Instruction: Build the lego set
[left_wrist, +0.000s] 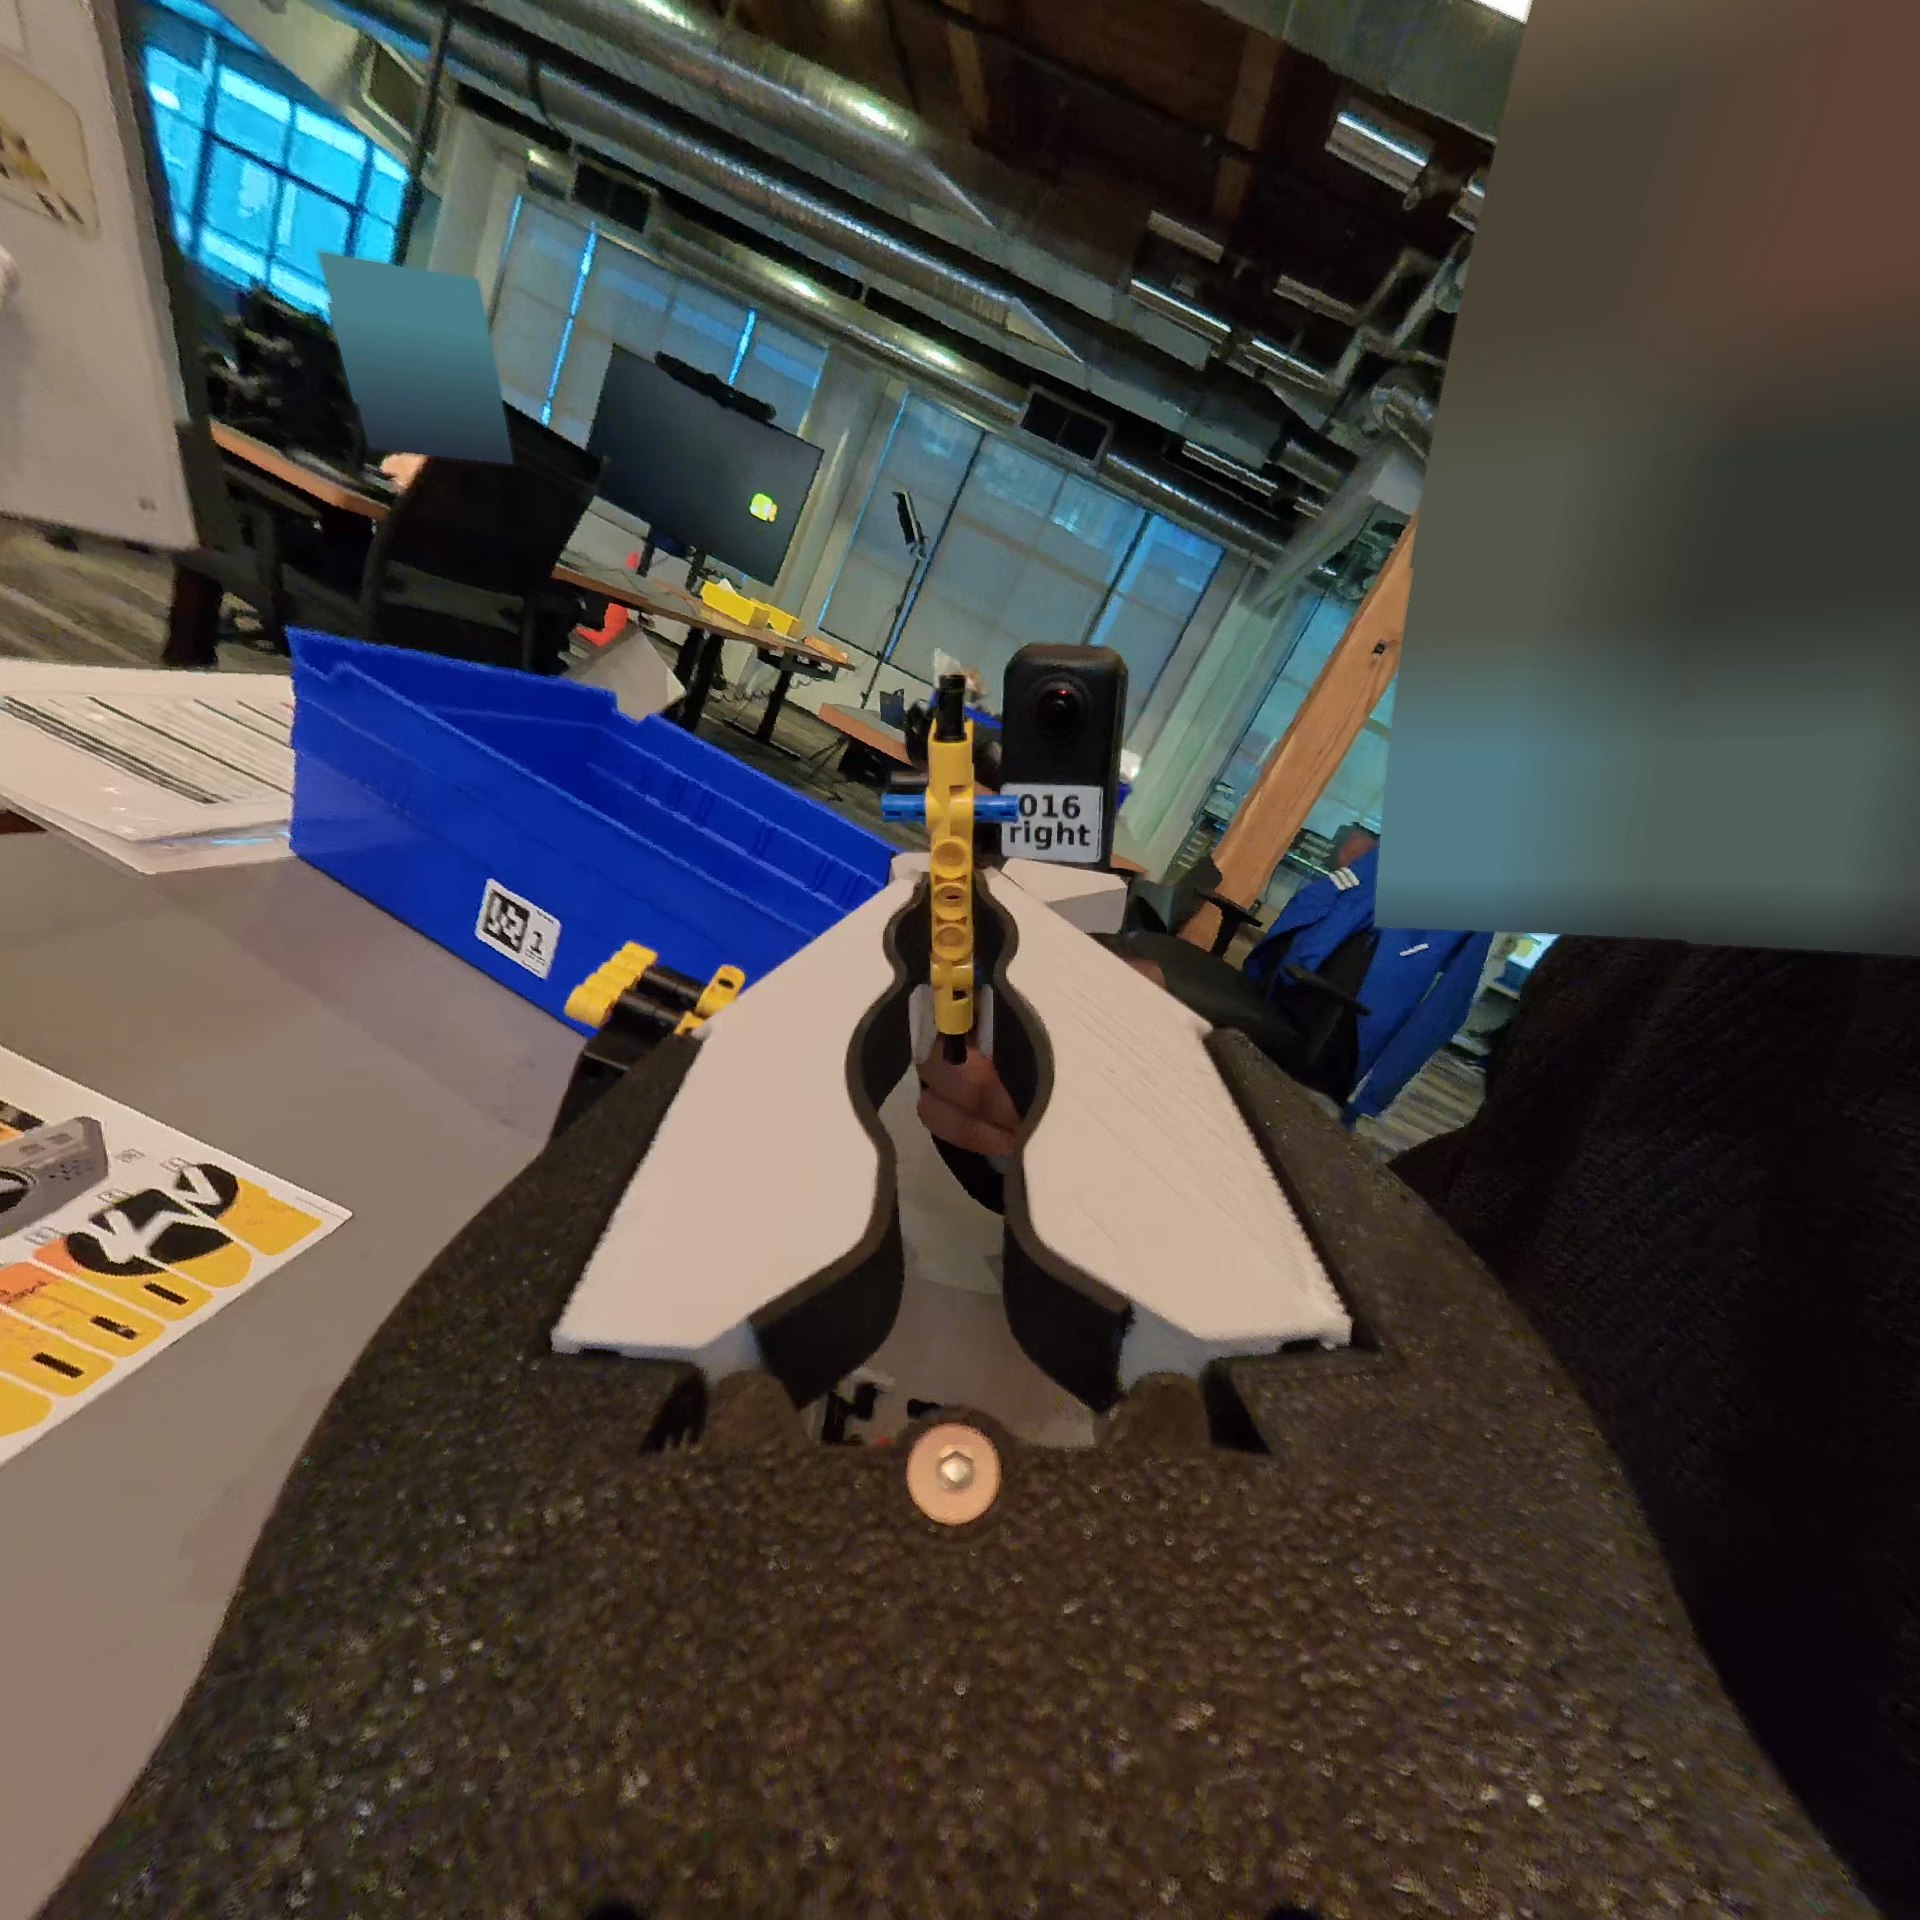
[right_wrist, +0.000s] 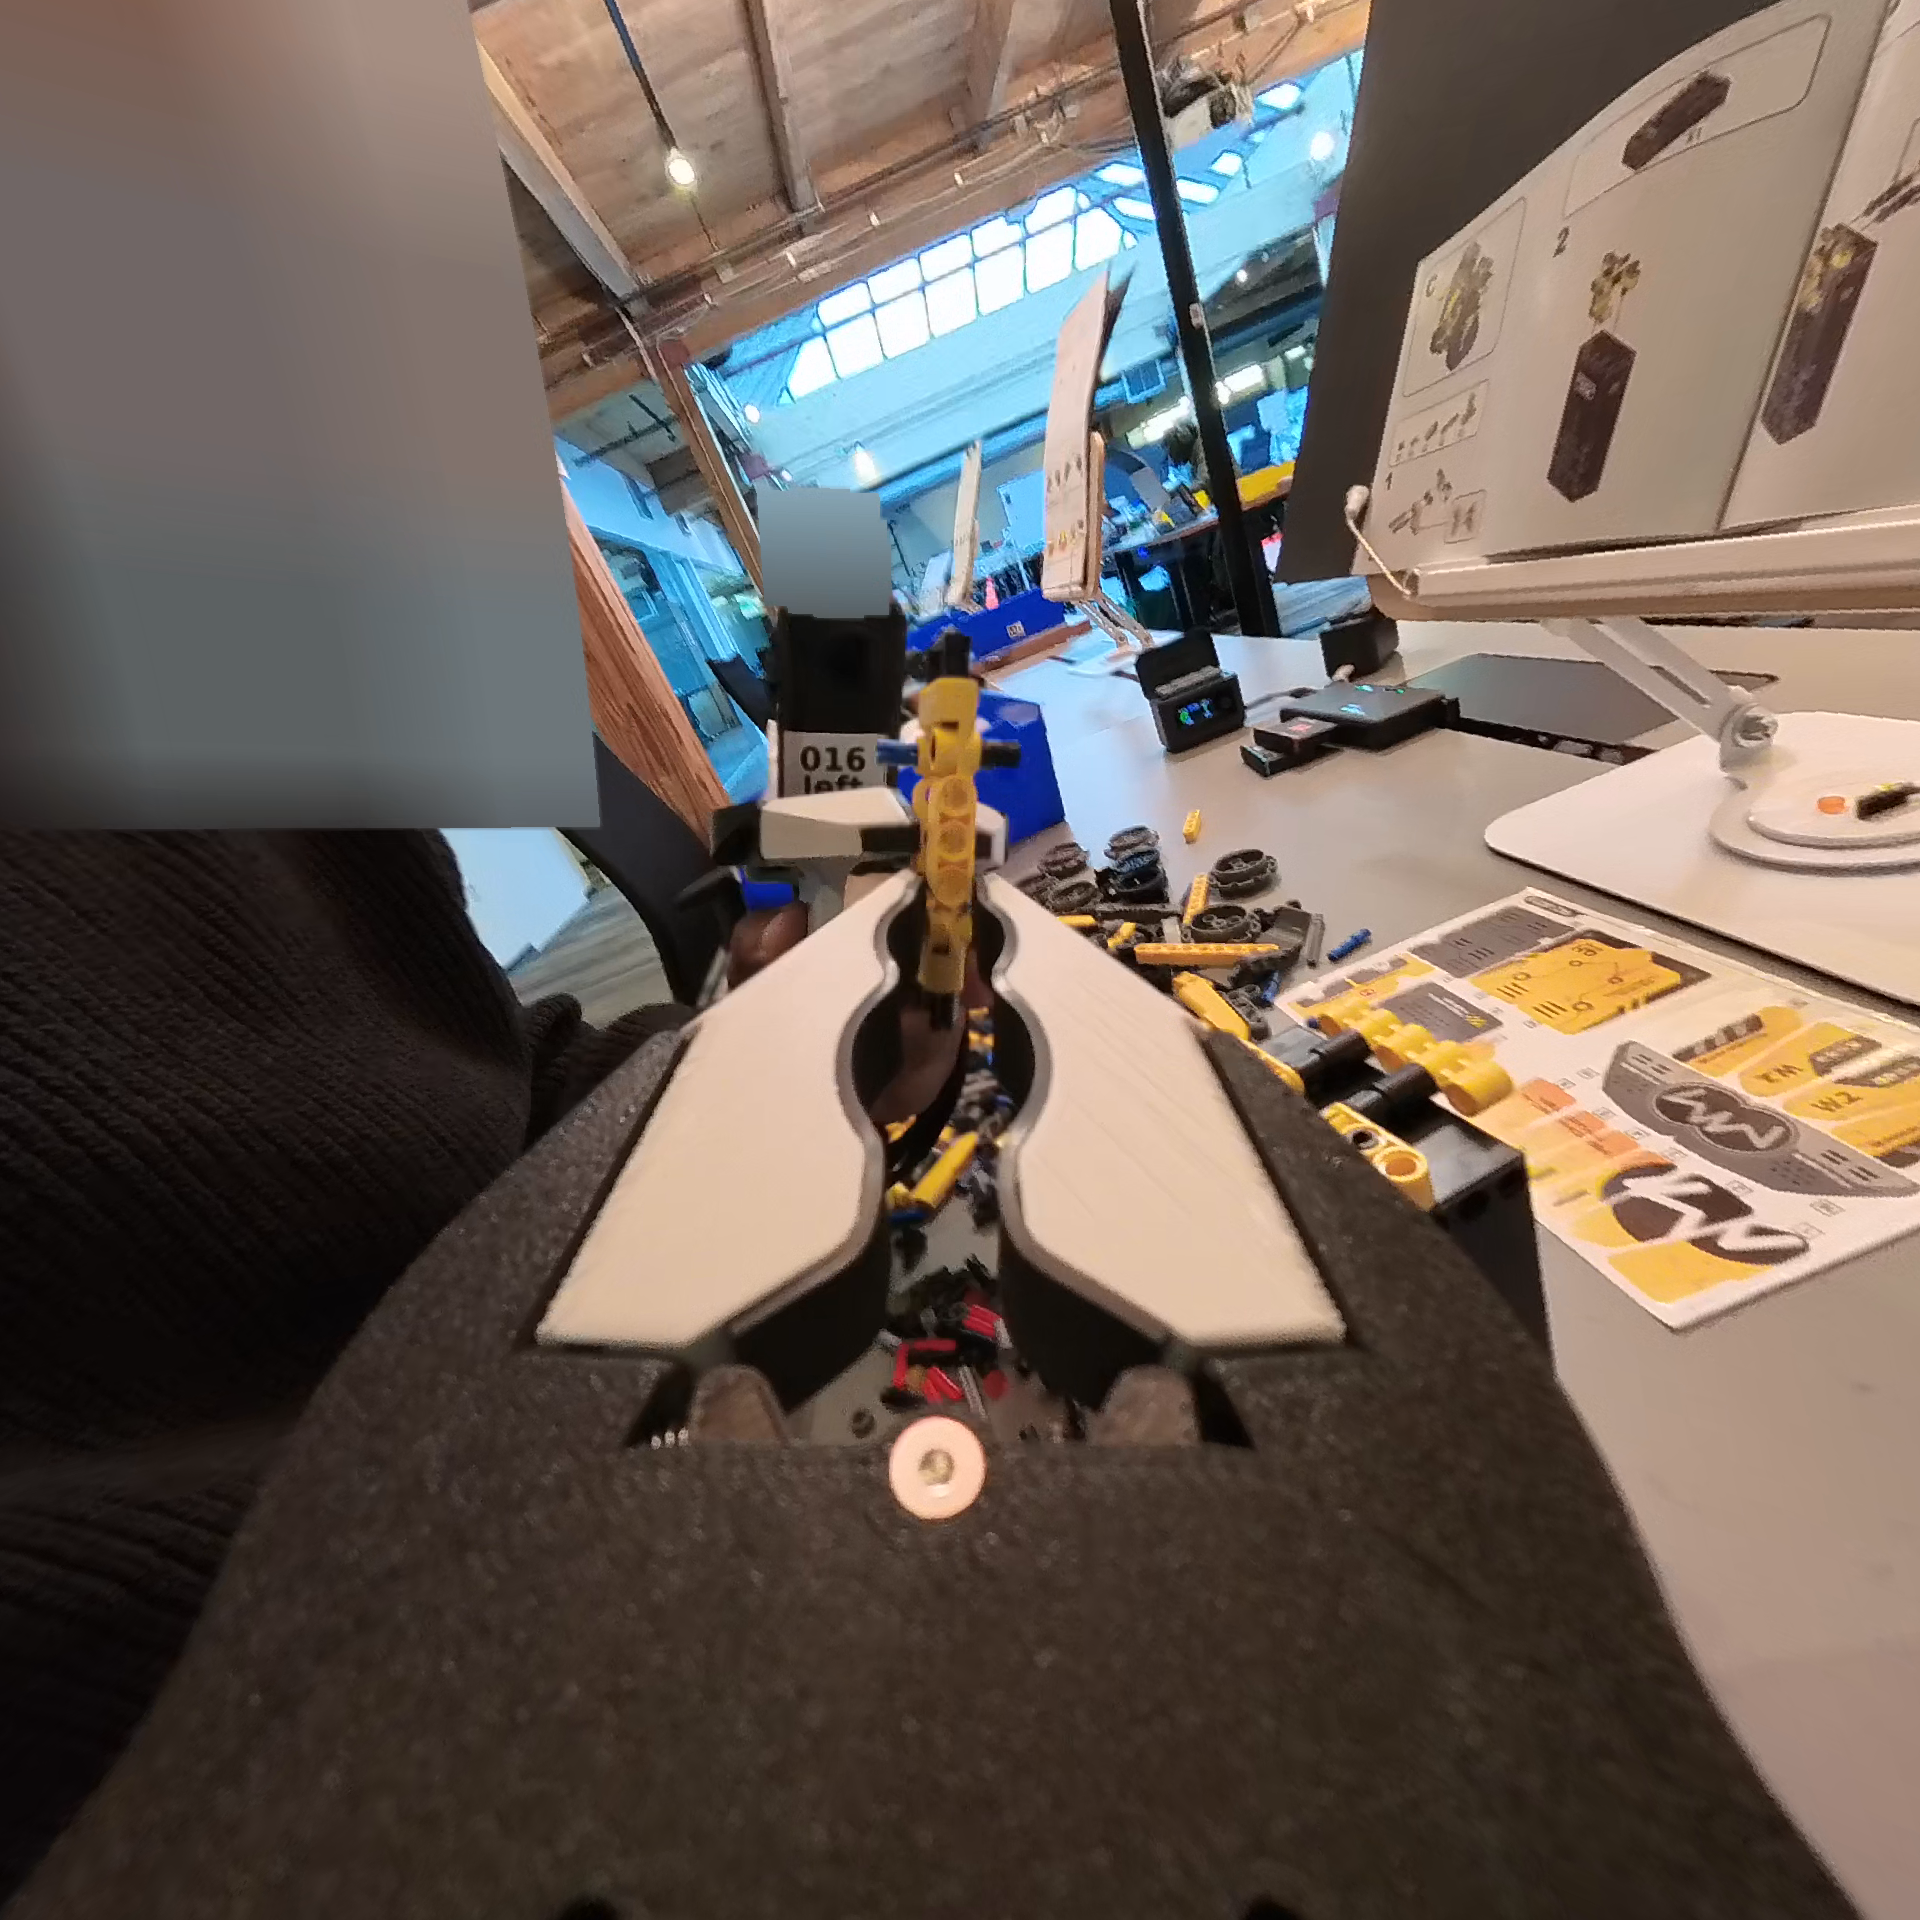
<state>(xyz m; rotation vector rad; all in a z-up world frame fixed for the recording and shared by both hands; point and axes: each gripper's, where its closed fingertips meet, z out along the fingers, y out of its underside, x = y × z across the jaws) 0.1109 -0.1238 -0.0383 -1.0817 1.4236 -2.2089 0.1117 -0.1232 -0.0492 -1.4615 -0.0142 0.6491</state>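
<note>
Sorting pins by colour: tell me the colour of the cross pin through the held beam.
Blue pin through the yellow beam; clearest in the left wrist view.

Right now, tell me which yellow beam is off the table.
The upright yellow beam with blue pins, pinched between both claws; the other yellow beams lie in the loose pile.
</note>
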